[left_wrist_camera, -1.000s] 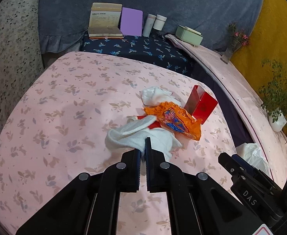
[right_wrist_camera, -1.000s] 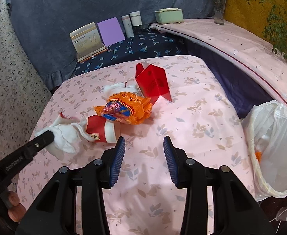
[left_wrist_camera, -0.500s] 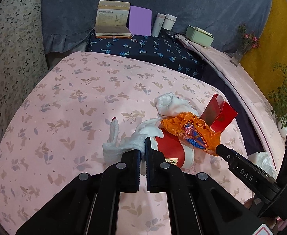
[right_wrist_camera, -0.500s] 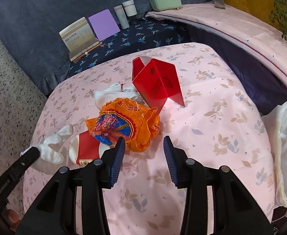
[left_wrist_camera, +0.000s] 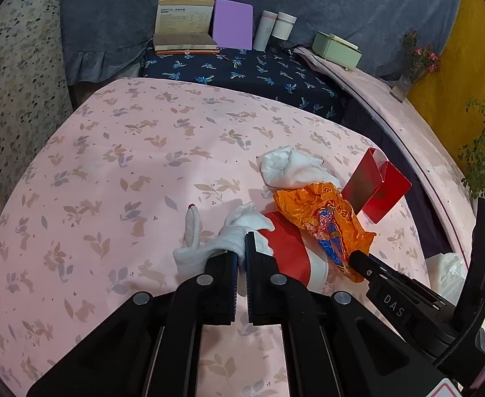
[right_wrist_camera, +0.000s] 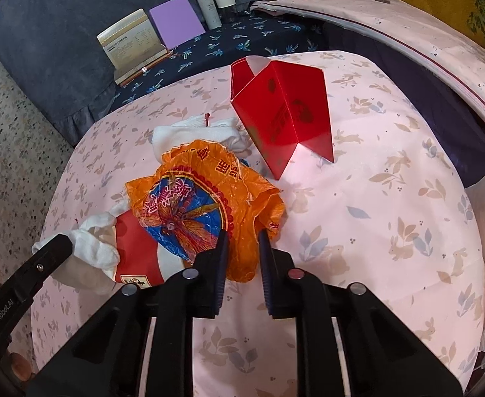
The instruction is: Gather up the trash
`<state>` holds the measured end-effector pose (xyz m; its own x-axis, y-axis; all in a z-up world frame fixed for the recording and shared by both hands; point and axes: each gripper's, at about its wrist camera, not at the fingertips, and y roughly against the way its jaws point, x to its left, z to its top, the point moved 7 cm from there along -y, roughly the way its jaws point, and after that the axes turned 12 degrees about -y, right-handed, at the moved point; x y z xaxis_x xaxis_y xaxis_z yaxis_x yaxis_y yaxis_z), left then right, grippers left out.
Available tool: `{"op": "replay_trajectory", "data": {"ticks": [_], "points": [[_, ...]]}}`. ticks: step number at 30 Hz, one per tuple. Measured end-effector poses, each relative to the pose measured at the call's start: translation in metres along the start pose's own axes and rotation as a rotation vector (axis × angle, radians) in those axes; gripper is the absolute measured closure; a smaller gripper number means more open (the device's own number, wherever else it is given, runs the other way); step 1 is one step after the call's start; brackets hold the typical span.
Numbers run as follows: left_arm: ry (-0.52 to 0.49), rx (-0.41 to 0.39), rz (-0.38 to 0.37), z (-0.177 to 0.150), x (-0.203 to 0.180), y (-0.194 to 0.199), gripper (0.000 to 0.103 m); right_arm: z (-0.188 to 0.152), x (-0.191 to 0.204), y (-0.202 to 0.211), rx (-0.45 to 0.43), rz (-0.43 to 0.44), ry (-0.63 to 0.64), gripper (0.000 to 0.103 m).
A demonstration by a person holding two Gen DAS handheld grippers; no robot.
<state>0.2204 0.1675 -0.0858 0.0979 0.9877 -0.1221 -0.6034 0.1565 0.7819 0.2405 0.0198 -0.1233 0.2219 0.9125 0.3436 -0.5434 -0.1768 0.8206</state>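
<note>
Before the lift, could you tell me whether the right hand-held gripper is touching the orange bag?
Touching: the right wrist view shows the right hand-held gripper, its jaws just closing, pinching the orange bag edge.

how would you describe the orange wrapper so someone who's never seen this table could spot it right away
On the pink leaf-print tablecloth, find the clump of litter in front of the standing red folded card. The orange wrapper is the crinkled plastic bag atop a red and white paper cup, its near edge pinched in the right gripper, whose jaws have just been closing. Only it is orange, with a blue dragonfly print.
</note>
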Motion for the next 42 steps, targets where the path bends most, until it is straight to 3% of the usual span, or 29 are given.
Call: {"op": "replay_trajectory", "data": {"ticks": [13,33,38,40,42], "points": [[-0.044,-0.039,-0.02,-0.007,-0.037,0.038,0.1,-0.008,-0.012,0.058,-0.077,0.024,0.004,0.1],[-0.155,-0.084,-0.06,-0.023,-0.11,0.087,0.1,-0.015,-0.073,0.143,-0.201,0.03,-0.064,0.101],[-0.142,-0.083,-0.044,-0.026,-0.102,0.087,0.1,-0.02,-0.074,0.136,-0.165,0.052,-0.067,0.094],[-0.128,-0.076,-0.033,-0.027,-0.094,0.085,0.1,-0.022,-0.071,0.127,-0.145,0.058,-0.068,0.068],[-0.116,-0.071,-0.022,-0.029,-0.084,0.082,0.1,-0.023,-0.066,0.117,-0.125,0.076,-0.08,0.062]]}}
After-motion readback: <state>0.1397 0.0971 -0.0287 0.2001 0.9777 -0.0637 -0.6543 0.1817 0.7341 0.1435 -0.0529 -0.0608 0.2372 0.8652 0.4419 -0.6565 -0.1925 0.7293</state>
